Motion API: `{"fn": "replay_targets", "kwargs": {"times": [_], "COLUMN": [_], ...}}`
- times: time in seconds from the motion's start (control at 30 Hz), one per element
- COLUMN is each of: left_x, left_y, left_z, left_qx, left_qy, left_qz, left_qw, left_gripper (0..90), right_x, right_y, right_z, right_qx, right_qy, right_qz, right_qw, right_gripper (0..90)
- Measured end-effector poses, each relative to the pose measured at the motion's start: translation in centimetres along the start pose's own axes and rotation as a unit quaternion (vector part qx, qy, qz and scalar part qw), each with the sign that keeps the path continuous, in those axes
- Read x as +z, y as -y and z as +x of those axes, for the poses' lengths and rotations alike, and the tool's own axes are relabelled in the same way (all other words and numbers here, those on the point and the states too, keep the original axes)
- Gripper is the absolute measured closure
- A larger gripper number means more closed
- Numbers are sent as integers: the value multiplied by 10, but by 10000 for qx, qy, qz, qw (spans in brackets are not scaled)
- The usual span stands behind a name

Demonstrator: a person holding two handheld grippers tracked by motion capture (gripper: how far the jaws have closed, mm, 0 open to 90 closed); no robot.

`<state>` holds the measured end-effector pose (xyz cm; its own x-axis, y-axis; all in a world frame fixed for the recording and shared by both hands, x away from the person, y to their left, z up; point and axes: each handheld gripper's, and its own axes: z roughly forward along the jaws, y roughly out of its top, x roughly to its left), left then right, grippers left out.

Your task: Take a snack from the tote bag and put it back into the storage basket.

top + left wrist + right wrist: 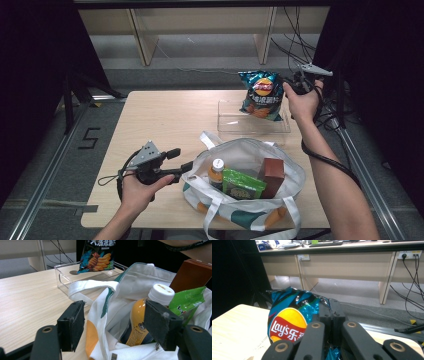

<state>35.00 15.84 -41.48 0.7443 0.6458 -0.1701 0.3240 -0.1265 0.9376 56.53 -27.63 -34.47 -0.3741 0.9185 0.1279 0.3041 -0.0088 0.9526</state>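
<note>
At the upper right of the high view, the chip bag (pixel 261 95) is teal and dark blue with a red-and-yellow logo. Lower down, the tote bag (pixel 287 172) is white with green and orange patches, holding an orange bottle (pixel 216 172) with a white cap, a green packet (pixel 242 184) and a brown box (pixel 273 175).

The left half of the table (pixel 150 115) lies bare, giving open passage from the near edge to the far edge. The tote bag (pixel 280 165) fills the near right, its mouth crowded by 3 things: a bottle (pixel 216 171), a green packet (pixel 242 184) and a brown box (pixel 273 175). Behind it, the clear tray (pixel 230 125) sits under the hanging chip bag (pixel 261 95).
</note>
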Motion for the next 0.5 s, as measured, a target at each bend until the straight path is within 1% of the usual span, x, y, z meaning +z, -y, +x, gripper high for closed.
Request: {"fn": "replay_targets", "kwargs": {"times": [0.03, 0.07, 0.1, 0.13, 0.17, 0.2, 0.23, 0.27, 0.3, 0.33, 0.4, 0.43, 0.47, 0.5], "left_x": [0, 0, 0, 0, 0, 0, 0, 0, -1, 0, 0, 0, 0, 0], "left_y": [0, 0, 0, 0, 0, 0, 0, 0, 0, 0, 0, 0, 0, 0], "left_z": [0, 0, 0, 0, 0, 0, -1, -1, -1, -1, -1, 0, 0, -1], "left_qx": [-10, -16, -3, -7, -20, -15, -81, -75, -77, -74, -84, -15, -9, -14], "left_qy": [-17, -12, -3, -4, -8, -9, -23, -32, -29, -35, -39, -15, -17, -5], "left_qz": [16, 18, 25, 24, 21, 19, 1, 8, 9, 7, 11, 12, 13, 13], "left_qw": [10000, 10000, 10000, 10000, 10000, 10000, 10000, 10000, 10000, 10000, 10000, 10000, 10000, 10000], "left_gripper": [327, 327, 327, 327, 327, 327, 327, 327, 327, 327, 326, 326, 326, 326], "right_x": [1, 1, 2, 2, 2, 2, 3, 3, 3, 4, 4, 4, 5, 5], "right_y": [1, 1, 2, 2, 3, 4, 4, 4, 5, 5, 6, 6, 7, 7], "right_z": [0, 0, 0, 2, 1, -1, 1, 0, 0, 1, -1, 0, -1, -1], "right_qx": [-54, -16, -39, 76, 51, -92, 32, -36, -18, 41, 3, 136, 108, 141], "right_qy": [-2, 7, 5, 18, 24, -14, 16, -1, -7, -2, -4, -6, 28, 15], "right_qz": [-30, 3, 6, 27, 19, 44, 46, 63, 81, 41, 84, 108, 91, 94], "right_qw": [10000, 10000, 10000, 10000, 10000, 9999, 10000, 10000, 10000, 10000, 10000, 9998, 9999, 9999], "right_gripper": [900, 900, 900, 900, 900, 900, 900, 900, 900, 900, 900, 900, 900, 900]}}
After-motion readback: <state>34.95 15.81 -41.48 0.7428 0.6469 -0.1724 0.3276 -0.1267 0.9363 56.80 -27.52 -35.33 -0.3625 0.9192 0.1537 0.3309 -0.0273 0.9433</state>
